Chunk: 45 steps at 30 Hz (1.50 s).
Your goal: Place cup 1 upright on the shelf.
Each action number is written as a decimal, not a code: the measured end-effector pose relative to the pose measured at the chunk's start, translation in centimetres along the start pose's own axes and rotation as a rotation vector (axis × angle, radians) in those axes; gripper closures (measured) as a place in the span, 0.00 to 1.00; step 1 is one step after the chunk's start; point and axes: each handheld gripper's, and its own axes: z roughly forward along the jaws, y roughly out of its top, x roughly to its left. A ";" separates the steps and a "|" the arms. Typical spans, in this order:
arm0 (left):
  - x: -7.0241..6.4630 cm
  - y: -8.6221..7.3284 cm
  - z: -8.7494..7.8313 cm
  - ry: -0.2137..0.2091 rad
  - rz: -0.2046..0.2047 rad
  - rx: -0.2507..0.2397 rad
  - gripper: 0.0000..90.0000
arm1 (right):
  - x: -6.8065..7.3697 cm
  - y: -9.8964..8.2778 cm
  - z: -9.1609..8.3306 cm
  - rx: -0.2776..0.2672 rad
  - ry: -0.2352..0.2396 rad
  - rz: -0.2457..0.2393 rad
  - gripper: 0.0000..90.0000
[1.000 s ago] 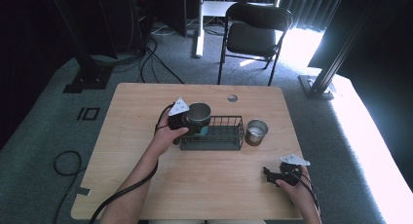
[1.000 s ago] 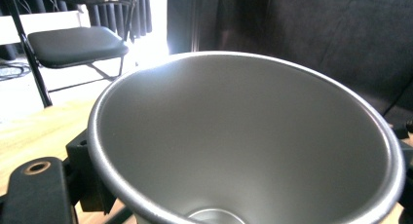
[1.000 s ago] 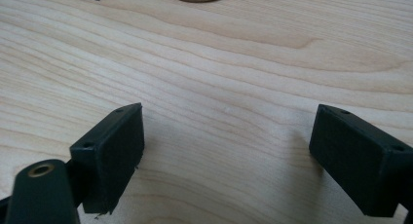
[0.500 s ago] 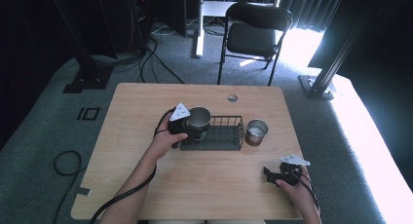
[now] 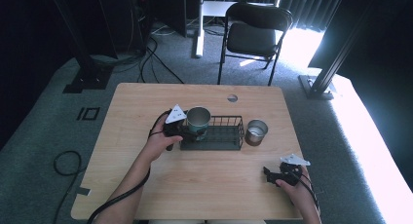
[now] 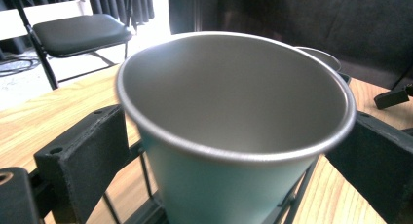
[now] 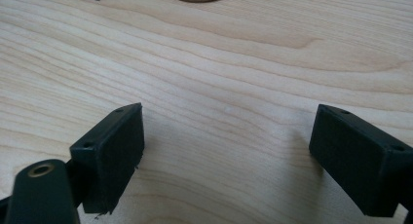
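A teal cup [image 5: 198, 119] with a bare metal inside stands upright at the left end of a black wire basket [image 5: 220, 135]. My left gripper [image 5: 181, 128] is shut on the cup from the left; in the left gripper view the cup [image 6: 234, 136] sits between both black pads, with basket wires under it. A second metal cup [image 5: 255, 131] stands on the table just right of the basket. My right gripper [image 5: 271, 175] rests near the table's front right, and in the right gripper view it [image 7: 226, 156] is open over bare wood.
The wooden table [image 5: 146, 107] has a round cable hole [image 5: 232, 98] near its far edge. A black folding chair [image 5: 253, 36] stands beyond the table. Cables trail from both grippers off the near edge. Bare wood lies between the basket and the right gripper.
The left gripper has lowered the teal cup a little at the basket's left end. The right gripper has stayed put.
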 end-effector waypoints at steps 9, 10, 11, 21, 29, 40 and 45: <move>0.1 -0.6 -1.8 0.018 -0.001 0.002 0.04 | 0.0 0.0 0.0 0.000 0.000 0.000 0.14; 0.1 -0.7 -2.0 0.022 -0.001 0.001 0.04 | 0.0 0.0 0.0 0.000 0.000 0.000 0.14; 0.1 -0.7 -2.2 0.021 -0.003 0.002 0.04 | 0.0 0.0 0.0 0.000 0.000 0.000 0.14; 0.3 -1.8 -4.0 0.045 -0.020 0.009 0.04 | 0.0 0.0 0.0 0.000 0.000 0.000 0.14; 0.6 -2.7 -5.5 0.063 -0.034 0.021 0.04 | 0.0 0.0 0.0 0.000 0.000 0.000 0.14; 0.7 -4.1 -6.9 0.090 -0.041 0.039 0.04 | 0.0 0.0 0.0 0.000 0.000 0.000 0.14; 0.8 -5.0 -7.7 0.102 -0.041 0.055 0.04 | 0.0 0.0 0.0 0.000 0.000 0.000 0.14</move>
